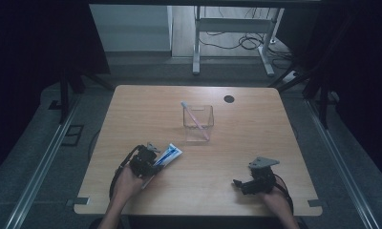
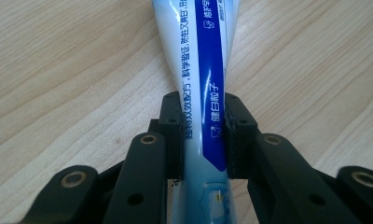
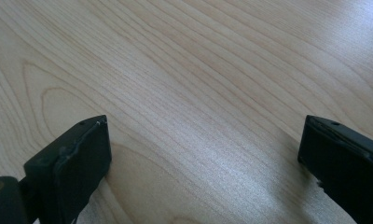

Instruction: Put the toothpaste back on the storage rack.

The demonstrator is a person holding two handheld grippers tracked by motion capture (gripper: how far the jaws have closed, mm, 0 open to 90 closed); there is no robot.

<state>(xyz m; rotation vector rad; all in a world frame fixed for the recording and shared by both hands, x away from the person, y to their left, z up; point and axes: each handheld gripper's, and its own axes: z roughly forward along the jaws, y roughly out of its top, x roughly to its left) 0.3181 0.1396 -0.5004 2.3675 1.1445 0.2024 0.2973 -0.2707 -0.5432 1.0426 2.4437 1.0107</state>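
Observation:
A white and blue toothpaste tube (image 1: 170,154) lies on the wooden table (image 1: 237,143) at front left. My left gripper (image 1: 153,162) is at its near end. In the left gripper view both pads press the flat tail of the tube (image 2: 204,70), so my left gripper (image 2: 204,135) is shut on it. My right gripper (image 1: 239,183) rests low at front right, its jaws wide apart. The right gripper view has bare wood between its fingertips (image 3: 82,154), and the right gripper (image 3: 205,149) holds nothing.
A clear plastic box (image 1: 197,123) stands mid-table with a pink toothbrush (image 1: 195,119) leaning in it. A dark round hole (image 1: 228,98) sits near the far edge. Desk legs and cables (image 1: 237,43) lie on the floor beyond the table.

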